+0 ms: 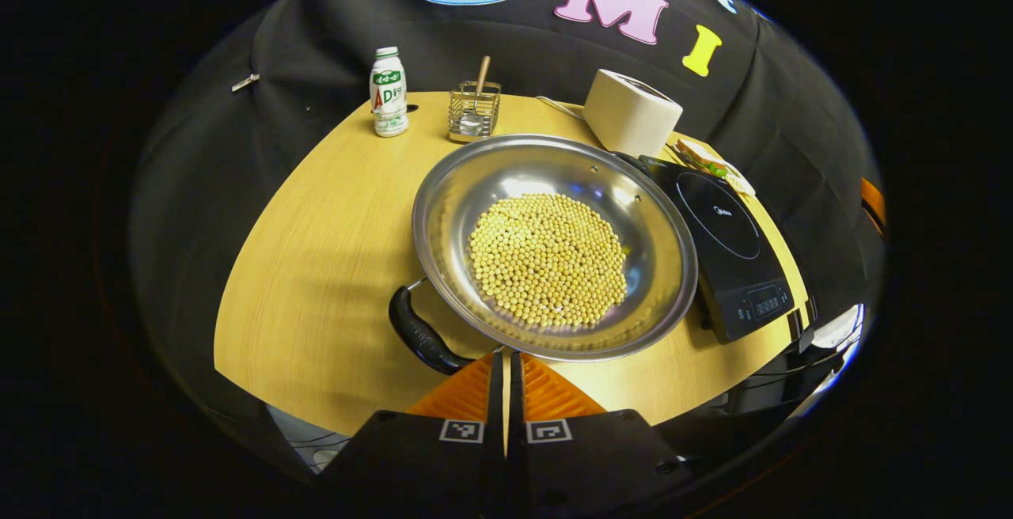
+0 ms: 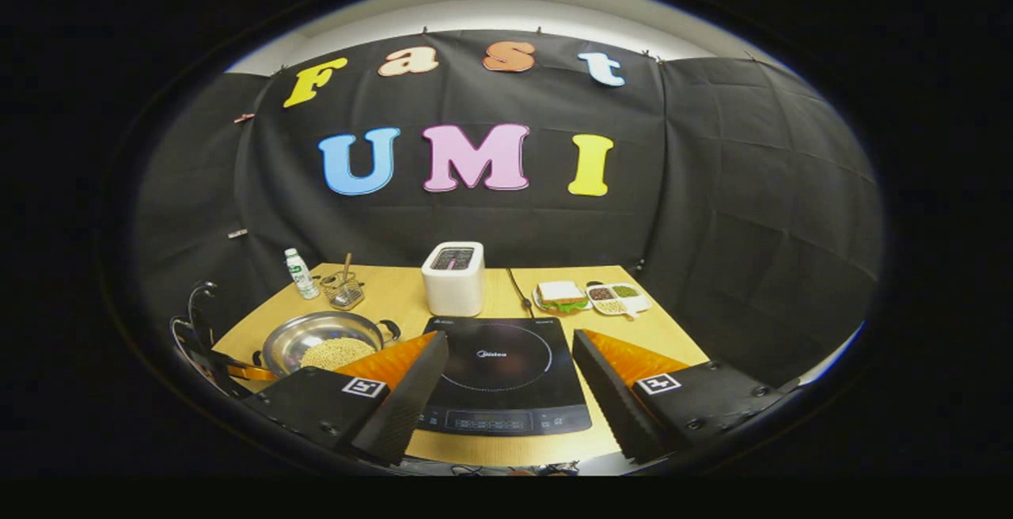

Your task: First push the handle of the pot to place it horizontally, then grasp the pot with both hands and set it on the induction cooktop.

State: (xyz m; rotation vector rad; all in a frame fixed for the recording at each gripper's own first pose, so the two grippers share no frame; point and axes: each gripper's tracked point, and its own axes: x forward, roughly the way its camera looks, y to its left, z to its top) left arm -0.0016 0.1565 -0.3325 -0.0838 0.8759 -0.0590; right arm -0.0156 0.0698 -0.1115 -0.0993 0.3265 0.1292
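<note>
While my left fingers (image 1: 505, 380) sit pressed together with nothing between them, just short of the pot's (image 1: 554, 246) near rim, my right fingers (image 2: 506, 376) stand spread wide and hold nothing, framing the induction cooktop (image 2: 498, 373) ahead of them.

From the left gripper view I look down into the pot: a steel bowl with a heap of soybeans (image 1: 548, 259) at its middle, resting on the wooden worktop (image 1: 316, 266) just beside the cooktop's left edge. Its near handle (image 1: 419, 333) curves dark at the lower left of the rim, right beside my left fingers; whether they touch it I cannot tell. The far handle is hidden behind the rim in this view, though the right gripper view shows it as a small dark loop.

Behind the pot stand a milk bottle (image 1: 388, 92), a wire holder (image 1: 474, 111) with a wooden stick in it, and a white toaster (image 1: 631, 111). A sandwich (image 2: 561, 296) and a divided dish (image 2: 617, 297) of grains lie clear in the right gripper view; the left gripper view catches just a sliver of the sandwich past the toaster. The cooktop's panel markings are too small to make out.
</note>
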